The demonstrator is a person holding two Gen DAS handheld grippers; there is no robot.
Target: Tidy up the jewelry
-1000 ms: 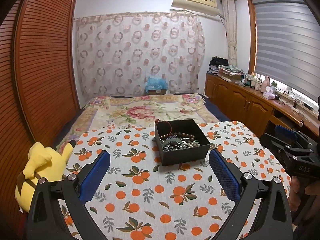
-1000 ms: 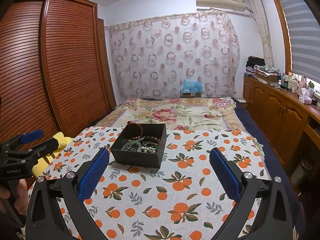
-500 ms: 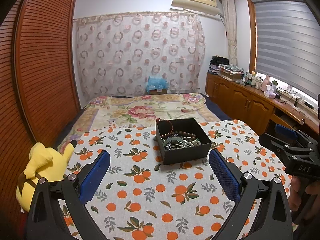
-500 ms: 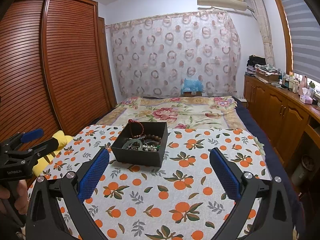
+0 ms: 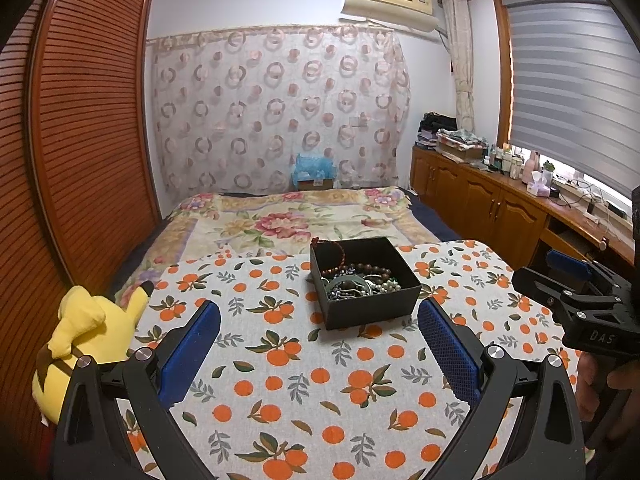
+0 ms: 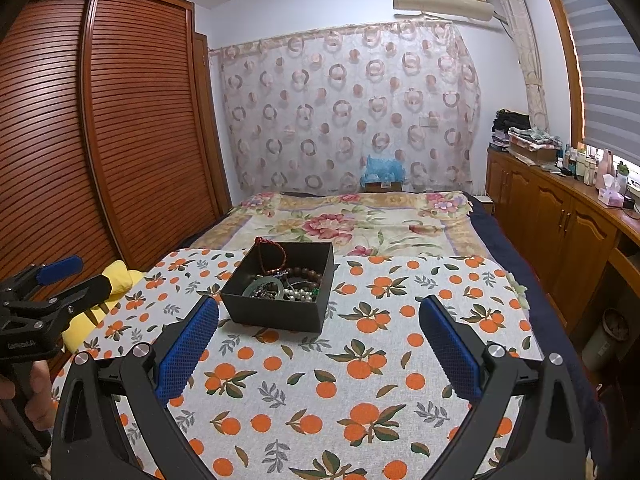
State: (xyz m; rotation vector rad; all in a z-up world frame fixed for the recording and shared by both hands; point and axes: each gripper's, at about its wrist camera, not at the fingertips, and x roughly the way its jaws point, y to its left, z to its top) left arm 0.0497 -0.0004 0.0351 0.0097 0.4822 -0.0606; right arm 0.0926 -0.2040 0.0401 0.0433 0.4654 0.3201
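A black open box [image 5: 370, 312] [image 6: 276, 314] stands on the orange-print tablecloth [image 5: 320, 384] [image 6: 360, 360]. Inside lies tangled jewelry: a red cord bracelet [image 5: 341, 251] [image 6: 276, 256] draped over the far-left rim, a brown bead bracelet [image 5: 372, 269] [image 6: 306, 274], a green bangle [image 5: 344, 282] [image 6: 260, 286] and pearl beads [image 5: 386, 287] [image 6: 300, 295]. My left gripper [image 5: 318, 307] [image 6: 82, 276] is open and empty, just short of the box. My right gripper [image 6: 319, 305] [image 5: 548, 274] is likewise open and empty, with the box ahead and slightly left.
A yellow plush toy [image 5: 88, 332] [image 6: 116, 280] lies at the table's left edge. Beyond the table is a bed with a floral blanket [image 5: 296, 224]. A slatted wooden wardrobe [image 5: 80, 140] lines the left side. Wooden cabinets [image 5: 492, 208] run along the right.
Both views have drifted only slightly, and the box sits a touch higher in the right wrist view. Both grippers stay open and empty.
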